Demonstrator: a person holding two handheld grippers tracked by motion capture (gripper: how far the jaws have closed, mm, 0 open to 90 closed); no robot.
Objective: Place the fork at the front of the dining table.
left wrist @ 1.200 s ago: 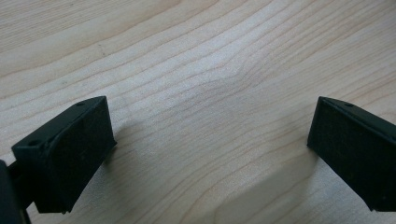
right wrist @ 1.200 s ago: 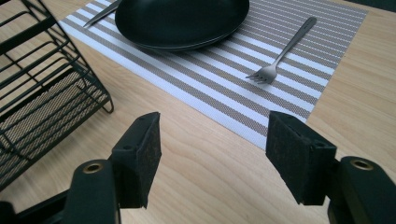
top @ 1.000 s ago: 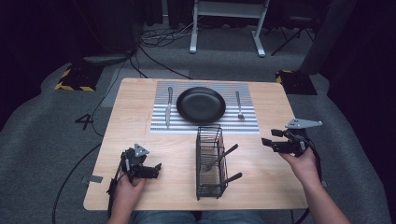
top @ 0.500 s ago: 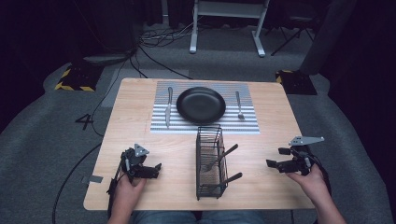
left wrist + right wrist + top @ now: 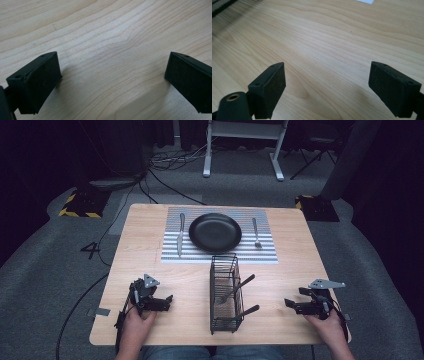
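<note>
Beside the wire caddy (image 5: pixel 224 292), right gripper (image 5: pixel 294 302) has dropped lower, fingers spread wider.

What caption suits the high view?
Both open grippers, left and right, rest beside a wire caddy holding utensils.

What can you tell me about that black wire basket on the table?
The black wire basket is a tall, narrow caddy of thin metal-looking bars, open on top. It stands upright on the wooden table, just in front of the striped placemat. Two dark-handled utensils lean out of it to the right.
</note>
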